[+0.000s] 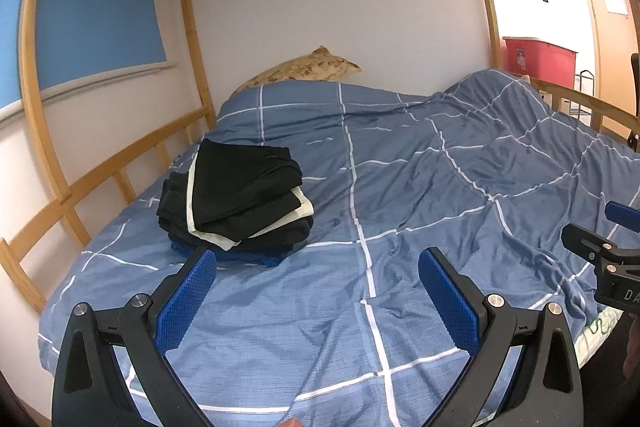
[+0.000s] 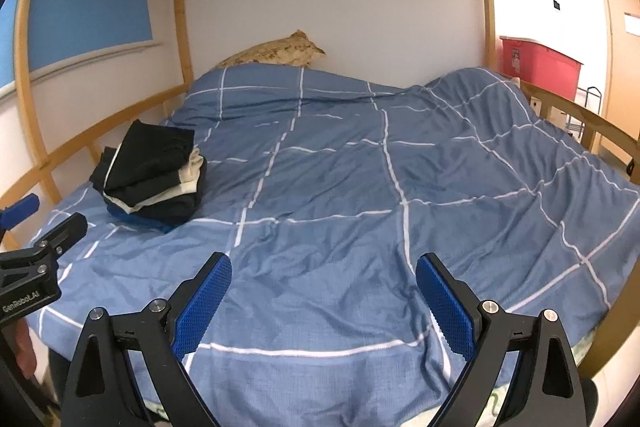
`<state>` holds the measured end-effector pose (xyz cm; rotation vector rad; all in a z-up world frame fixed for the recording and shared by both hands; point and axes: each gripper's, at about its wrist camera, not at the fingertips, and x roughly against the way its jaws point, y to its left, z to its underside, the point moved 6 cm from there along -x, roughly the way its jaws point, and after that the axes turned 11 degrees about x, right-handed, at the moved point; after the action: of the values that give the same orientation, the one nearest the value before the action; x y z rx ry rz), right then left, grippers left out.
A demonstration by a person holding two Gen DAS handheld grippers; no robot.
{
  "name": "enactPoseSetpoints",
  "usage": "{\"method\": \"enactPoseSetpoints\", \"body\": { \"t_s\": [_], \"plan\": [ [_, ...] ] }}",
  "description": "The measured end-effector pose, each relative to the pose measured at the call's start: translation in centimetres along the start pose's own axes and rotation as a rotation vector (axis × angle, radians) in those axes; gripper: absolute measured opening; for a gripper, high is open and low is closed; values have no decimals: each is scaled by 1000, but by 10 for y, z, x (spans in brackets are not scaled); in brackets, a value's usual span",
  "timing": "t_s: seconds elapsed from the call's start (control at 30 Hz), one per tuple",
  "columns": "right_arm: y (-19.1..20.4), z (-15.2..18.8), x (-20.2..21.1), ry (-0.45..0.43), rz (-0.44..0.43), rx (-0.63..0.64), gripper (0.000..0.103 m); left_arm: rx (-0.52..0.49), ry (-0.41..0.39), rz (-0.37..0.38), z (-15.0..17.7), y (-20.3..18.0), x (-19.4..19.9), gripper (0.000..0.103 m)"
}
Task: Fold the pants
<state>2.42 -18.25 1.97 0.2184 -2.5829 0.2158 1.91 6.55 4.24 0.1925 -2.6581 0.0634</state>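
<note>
A stack of folded clothes lies on the blue checked duvet [image 1: 400,187] at the left side of the bed. Black pants [image 1: 240,187] with a cream stripe are on top, dark blue cloth at the bottom. The stack also shows in the right wrist view [image 2: 152,175]. My left gripper [image 1: 318,263] is open and empty, held above the duvet just in front of the stack. My right gripper [image 2: 324,267] is open and empty over the duvet's front middle. Each gripper shows at the edge of the other's view.
A patterned pillow [image 1: 308,69] lies at the head by the white wall. Wooden bunk posts and rails [image 1: 120,163] run along the left and right sides, with slats overhead. A red storage bin [image 1: 540,61] stands beyond the right rail.
</note>
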Motion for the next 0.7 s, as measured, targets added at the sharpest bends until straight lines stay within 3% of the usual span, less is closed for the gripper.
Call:
{"method": "enactPoseSetpoints", "body": {
  "t_s": [0.7],
  "plan": [
    [-1,-3,4,-7,11,6,94,-3,-2,17,-3,-4,1,103]
  ]
}}
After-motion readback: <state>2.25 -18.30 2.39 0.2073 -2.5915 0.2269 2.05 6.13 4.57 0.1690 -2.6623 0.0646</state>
